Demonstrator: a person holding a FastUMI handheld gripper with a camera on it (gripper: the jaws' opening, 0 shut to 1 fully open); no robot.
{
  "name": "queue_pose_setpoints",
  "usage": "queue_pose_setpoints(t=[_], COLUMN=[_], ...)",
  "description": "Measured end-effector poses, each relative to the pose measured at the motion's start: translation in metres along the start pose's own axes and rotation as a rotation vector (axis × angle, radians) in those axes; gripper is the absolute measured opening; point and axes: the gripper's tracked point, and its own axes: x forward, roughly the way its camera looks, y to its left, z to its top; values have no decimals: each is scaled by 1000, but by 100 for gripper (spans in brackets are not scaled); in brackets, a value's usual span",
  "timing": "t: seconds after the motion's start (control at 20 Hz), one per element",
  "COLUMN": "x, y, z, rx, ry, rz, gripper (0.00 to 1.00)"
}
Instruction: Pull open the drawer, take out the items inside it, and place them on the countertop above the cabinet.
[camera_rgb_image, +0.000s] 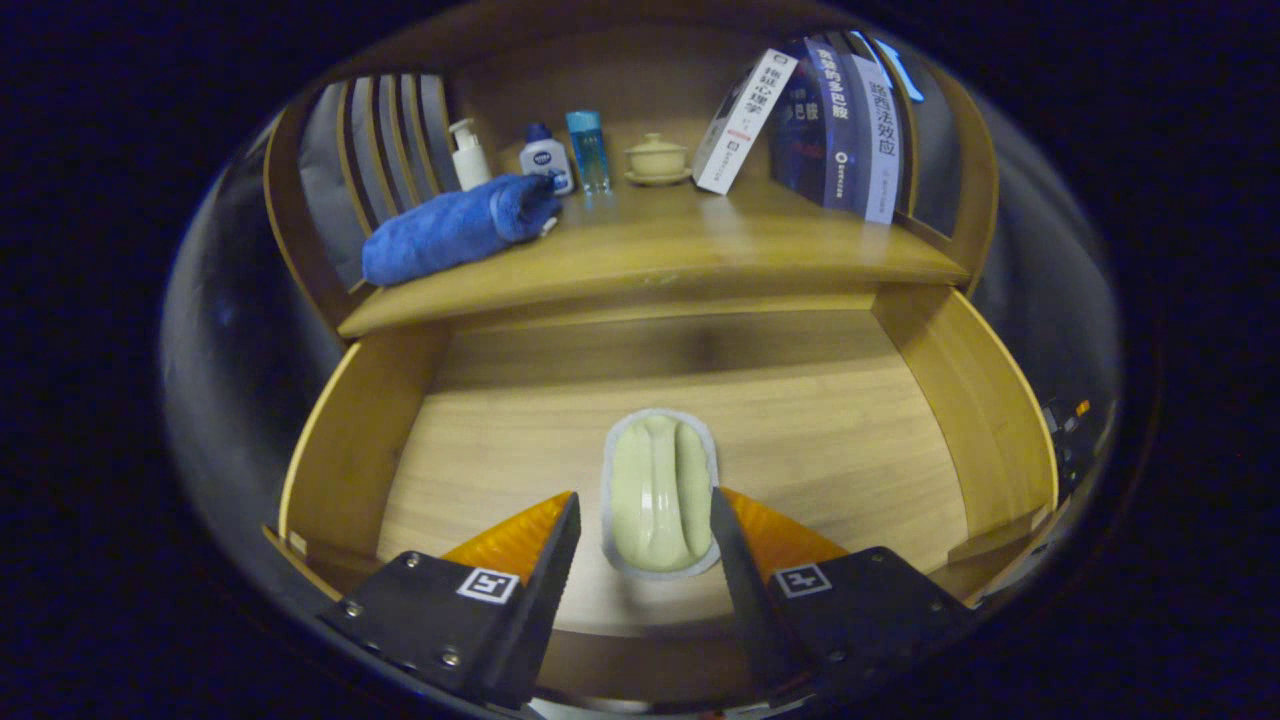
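Your gripper hangs over the open wooden drawer, jaws apart either side of the pale green oval brush; contact on its right unclear.

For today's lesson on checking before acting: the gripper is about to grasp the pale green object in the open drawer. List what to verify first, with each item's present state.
1. Drawer pulled open: ok.
2. Pale green object lies between the fingers: ok.
3. Gripper open wide enough to straddle it: ok.
4. Both fingers pressing on it: not ok; the right one looks at its edge, the left stands apart.
5. Bare countertop for set-down, between the blue towel and the books: ok.
6. Object's firmness under squeeze: cannot tell.
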Motion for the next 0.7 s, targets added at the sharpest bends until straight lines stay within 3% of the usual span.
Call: queue_pose_setpoints(t=[0.05,0.2,0.3,0.4,0.7], x=[5,13,2,8,-16], y=[-4,3,5,8,12], z=[-7,-4,-14,-2,30], rx=[-12,-19,-16,47,100], ry=[20,-15,-49,-93,-266], rz=[-30,-9,-5,36,84], gripper=[77,27,27,12,12])
